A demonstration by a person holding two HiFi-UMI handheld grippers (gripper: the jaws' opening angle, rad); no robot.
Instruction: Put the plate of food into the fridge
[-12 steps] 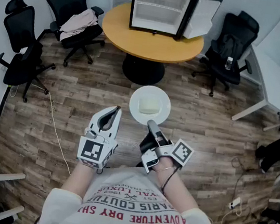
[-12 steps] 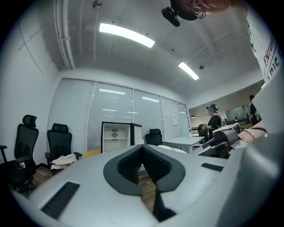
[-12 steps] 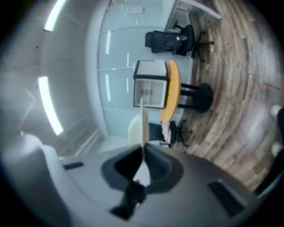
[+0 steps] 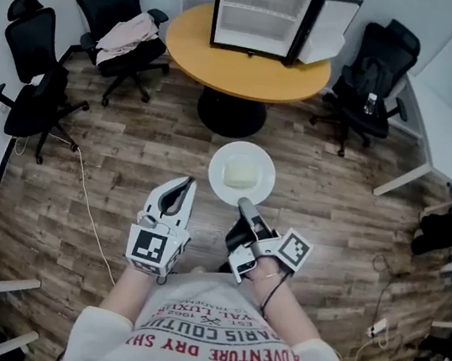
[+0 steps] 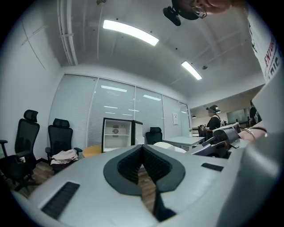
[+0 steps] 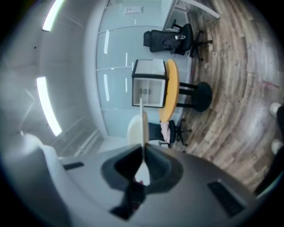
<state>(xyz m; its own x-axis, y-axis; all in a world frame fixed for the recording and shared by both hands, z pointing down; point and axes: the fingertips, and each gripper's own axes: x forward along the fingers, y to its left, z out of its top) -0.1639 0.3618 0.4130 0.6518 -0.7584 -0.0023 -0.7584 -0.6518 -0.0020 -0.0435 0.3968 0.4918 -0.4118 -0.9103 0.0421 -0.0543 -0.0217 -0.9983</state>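
Observation:
A white plate [image 4: 256,161] with a pale block of food [image 4: 240,173] on it is held out level over the wood floor. My right gripper [image 4: 244,205] is shut on the plate's near rim. In the right gripper view the picture is rolled: the plate [image 6: 143,126] shows edge-on and runs into the closed jaws of the right gripper [image 6: 143,160]. The left gripper [image 4: 181,185] hangs beside the plate, shut and empty, and in its own view the left gripper's [image 5: 142,147] pads meet. The small fridge [image 4: 261,15] stands ahead on a round table [image 4: 244,66], its door [image 4: 329,29] swung open to the right.
Black office chairs stand around the table: two at the left [image 4: 121,10], one at the right [image 4: 380,68]. A white desk [image 4: 437,137] runs along the right side. A cable [image 4: 90,205] trails over the floor at the left.

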